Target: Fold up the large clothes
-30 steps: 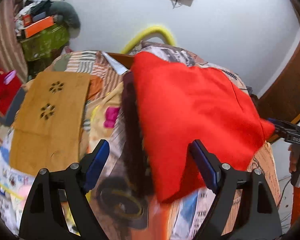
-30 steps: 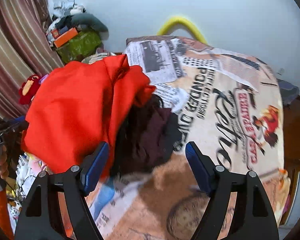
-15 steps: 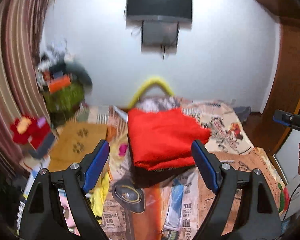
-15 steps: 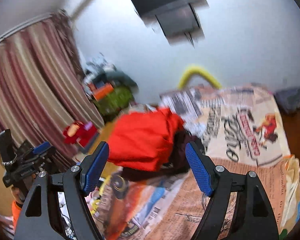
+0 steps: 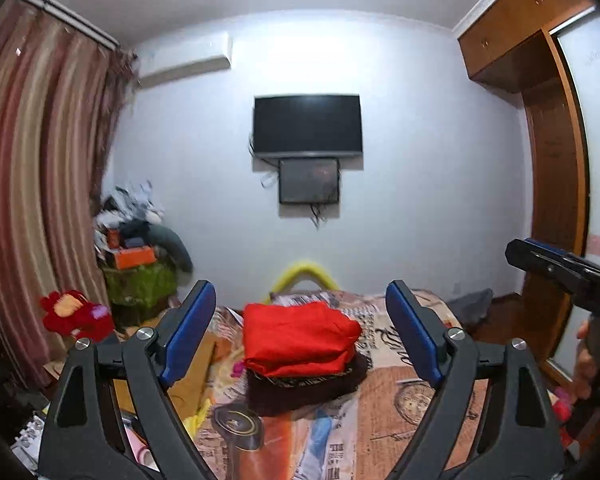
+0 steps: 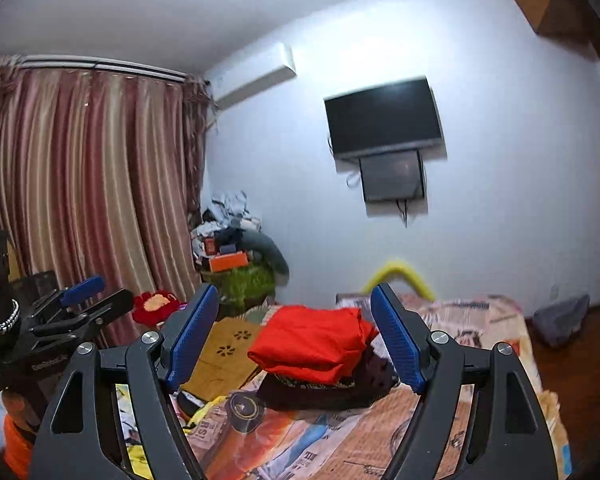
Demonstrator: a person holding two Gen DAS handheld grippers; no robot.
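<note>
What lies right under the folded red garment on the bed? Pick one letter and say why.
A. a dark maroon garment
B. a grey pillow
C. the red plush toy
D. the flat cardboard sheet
A: the folded red garment sits on top of a dark maroon garment whose edge sticks out below it on the bed; both grippers are away from the pile and hold nothing.

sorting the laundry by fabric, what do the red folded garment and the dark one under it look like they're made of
Red folded garment: looks like smooth matte woven cloth, maybe cotton; it keeps soft rounded fold edges with no sheen. Dark garment beneath: seems a thicker, fuzzier fabric, dark maroon, with a patterned trim along its edge; the exact fibre cannot be told.
</note>
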